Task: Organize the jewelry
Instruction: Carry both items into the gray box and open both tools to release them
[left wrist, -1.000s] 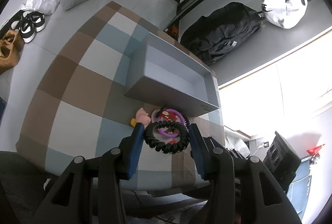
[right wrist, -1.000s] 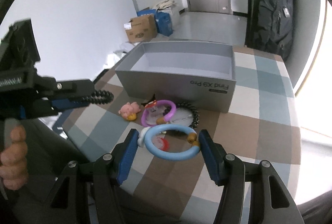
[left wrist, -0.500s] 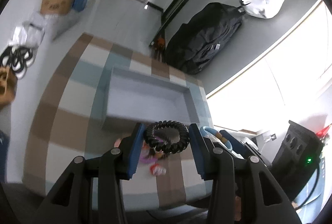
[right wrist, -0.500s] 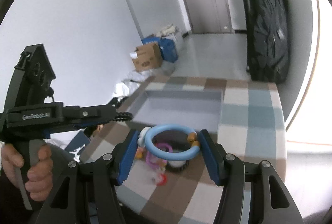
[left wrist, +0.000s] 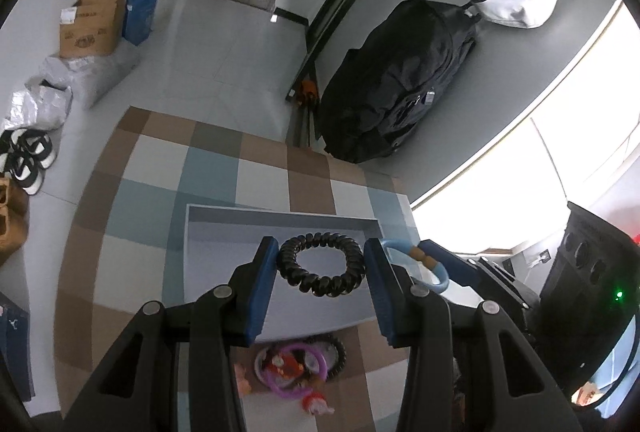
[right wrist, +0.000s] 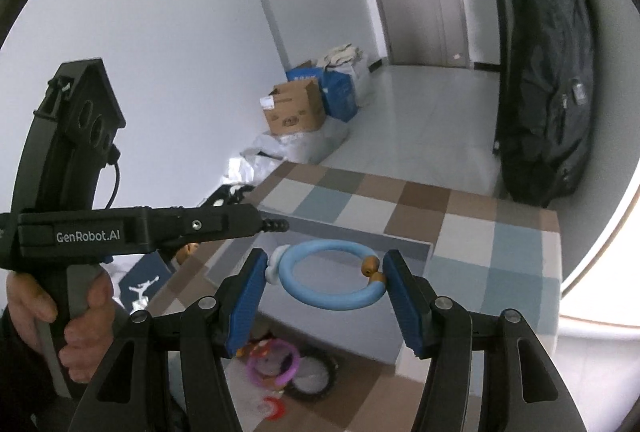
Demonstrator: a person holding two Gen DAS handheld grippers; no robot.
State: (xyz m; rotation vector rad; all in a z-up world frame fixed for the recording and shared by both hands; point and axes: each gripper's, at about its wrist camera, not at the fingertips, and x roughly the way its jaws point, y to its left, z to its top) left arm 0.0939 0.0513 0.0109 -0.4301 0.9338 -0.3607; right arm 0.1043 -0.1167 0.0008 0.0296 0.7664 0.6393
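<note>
My left gripper (left wrist: 320,272) is clamped on the black spiral hair tie (left wrist: 321,268), and my right gripper (right wrist: 323,282) is clamped on the blue ring bracelet (right wrist: 332,275). A second ago both hung low over the pile; now I have lifted them above the open grey box (left wrist: 224,232), which lies directly beneath my fingers. That likely puts me at the drop. The purple ring (left wrist: 294,372) and other trinkets wait on the checkered desk (left wrist: 152,167), behind and below both grippers.
</note>
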